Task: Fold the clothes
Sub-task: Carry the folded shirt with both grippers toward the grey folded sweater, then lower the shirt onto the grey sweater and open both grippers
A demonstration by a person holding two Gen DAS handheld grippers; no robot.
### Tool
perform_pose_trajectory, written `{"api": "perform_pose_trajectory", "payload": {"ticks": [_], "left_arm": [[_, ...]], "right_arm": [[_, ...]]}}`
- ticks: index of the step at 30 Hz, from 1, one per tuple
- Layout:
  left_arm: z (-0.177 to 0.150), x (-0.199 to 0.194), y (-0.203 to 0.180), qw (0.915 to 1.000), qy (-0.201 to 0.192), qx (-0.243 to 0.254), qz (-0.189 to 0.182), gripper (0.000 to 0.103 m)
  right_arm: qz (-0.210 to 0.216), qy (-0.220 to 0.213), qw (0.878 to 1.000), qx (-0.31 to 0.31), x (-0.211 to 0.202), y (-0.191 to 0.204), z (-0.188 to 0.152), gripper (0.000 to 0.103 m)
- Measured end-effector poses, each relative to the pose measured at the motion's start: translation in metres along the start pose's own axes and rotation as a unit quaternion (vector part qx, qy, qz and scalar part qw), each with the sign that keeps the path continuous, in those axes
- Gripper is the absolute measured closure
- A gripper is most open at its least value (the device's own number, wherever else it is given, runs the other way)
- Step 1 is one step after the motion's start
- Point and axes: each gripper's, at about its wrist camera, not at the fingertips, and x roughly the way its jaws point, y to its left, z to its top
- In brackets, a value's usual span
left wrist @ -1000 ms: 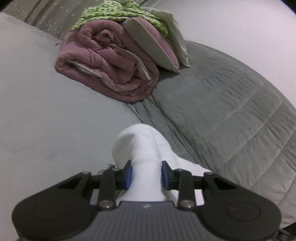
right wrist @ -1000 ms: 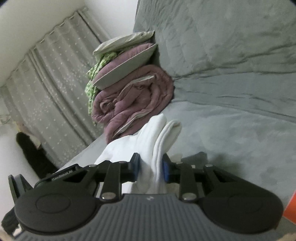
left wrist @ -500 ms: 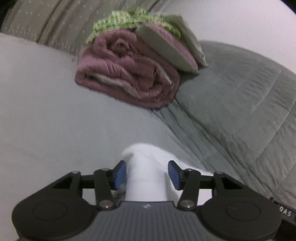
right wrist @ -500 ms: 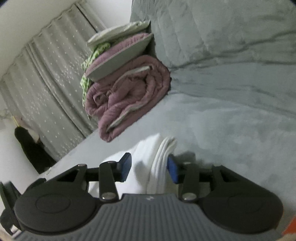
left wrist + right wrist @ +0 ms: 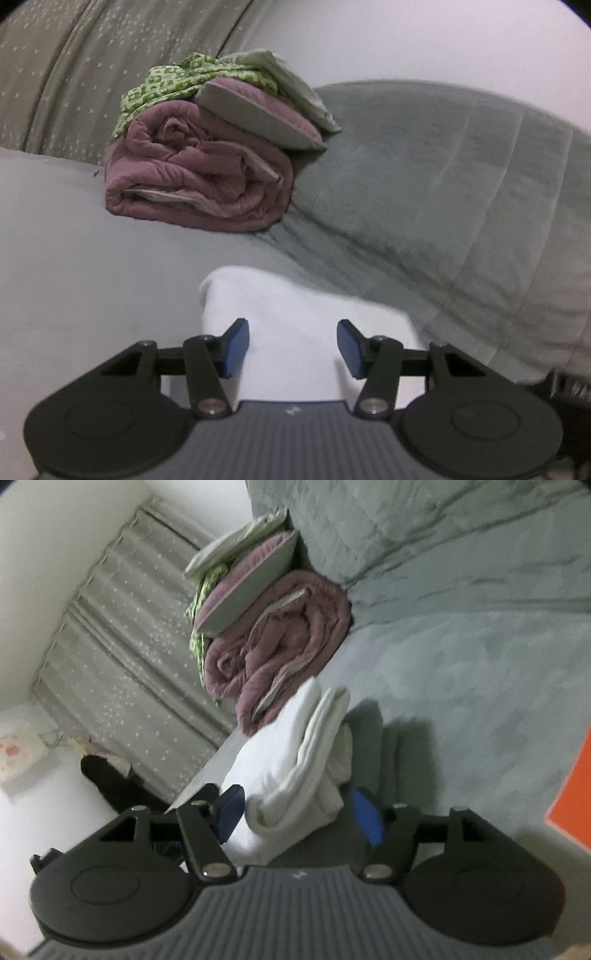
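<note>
A folded white garment [image 5: 280, 302] lies on the grey bed sheet [image 5: 74, 258]. In the left wrist view my left gripper [image 5: 292, 347] hangs over its near end, jaws open, the blue pads [image 5: 234, 347] standing clear of the cloth. In the right wrist view the same white garment [image 5: 284, 746] shows its stacked folded edges, tilted in the picture. My right gripper [image 5: 299, 816] straddles its near end with the jaws opening; cloth sits between them, but the pads [image 5: 365, 819] do not press on it.
A rolled mauve quilt [image 5: 199, 184] with pillows and a green patterned cloth [image 5: 166, 81] sits at the head of the bed. A grey quilted cover [image 5: 443, 184] rises on the right. A dotted curtain [image 5: 110, 646] hangs behind. An orange object [image 5: 576, 794] shows at the right edge.
Both grippers were shut on the white garment a second ago; their jaws have spread and let it go. Both hands have sunk towards the bed, and the garment now rests on the sheet.
</note>
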Motion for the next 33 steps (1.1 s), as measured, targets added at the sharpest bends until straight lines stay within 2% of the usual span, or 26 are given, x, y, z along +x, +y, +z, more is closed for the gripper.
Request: {"api": "perform_pose_trajectory", "payload": {"ticks": [4,5,8,12,16,20,23,26,28,29,30,32,33], "left_arm": [[-0.009,0.016,0.0,0.9996,-0.004,0.012,0.024,0.05],[-0.01,0.02,-0.002,0.9995,-0.005,0.014,0.029,0.05],[-0.01,0.031,-0.005,0.9987,-0.004,0.025,0.043,0.047],[-0.008,0.039,-0.005,0.9984,0.0,0.025,0.05,0.047],[-0.01,0.041,-0.015,0.9968,0.002,0.055,0.057,0.047],[-0.004,0.033,-0.008,0.9985,-0.011,0.024,0.049,0.049],[0.003,0.028,-0.004,0.998,-0.039,0.011,0.048,0.06],[0.01,0.038,0.004,0.998,-0.041,0.004,0.049,0.067],[0.01,0.05,0.011,0.9983,-0.027,0.002,0.052,0.073],[0.007,0.056,0.013,0.9985,-0.018,0.003,0.051,0.074],[0.003,0.063,0.015,0.9987,-0.011,0.007,0.05,0.076],[-0.009,0.07,0.012,0.9984,-0.013,0.034,0.043,0.076],[-0.012,0.071,0.009,0.998,-0.018,0.042,0.043,0.076]], "right_arm": [[-0.004,0.025,1.0,-0.011,0.022,0.011,0.0,0.035],[-0.007,0.028,0.999,-0.016,0.025,0.019,0.002,0.047],[-0.003,0.03,1.0,0.001,0.027,0.037,0.012,0.058],[0.026,0.036,0.998,0.051,0.013,0.047,0.024,0.059],[0.043,0.035,0.996,0.074,-0.006,0.041,0.024,0.06],[0.004,-0.015,1.0,0.017,-0.011,0.05,0.031,0.06],[-0.028,-0.037,0.997,-0.064,0.014,0.067,0.034,0.064],[-0.082,-0.055,0.98,-0.173,0.05,0.08,0.03,0.073],[-0.119,-0.06,0.961,-0.24,0.072,0.081,0.024,0.084],[-0.138,-0.063,0.95,-0.274,0.083,0.082,0.021,0.092],[-0.166,-0.06,0.937,-0.301,0.096,0.073,0.018,0.094],[-0.21,-0.054,0.919,-0.328,0.115,0.052,0.012,0.096],[-0.222,-0.06,0.919,-0.322,0.117,0.042,0.011,0.096]]}}
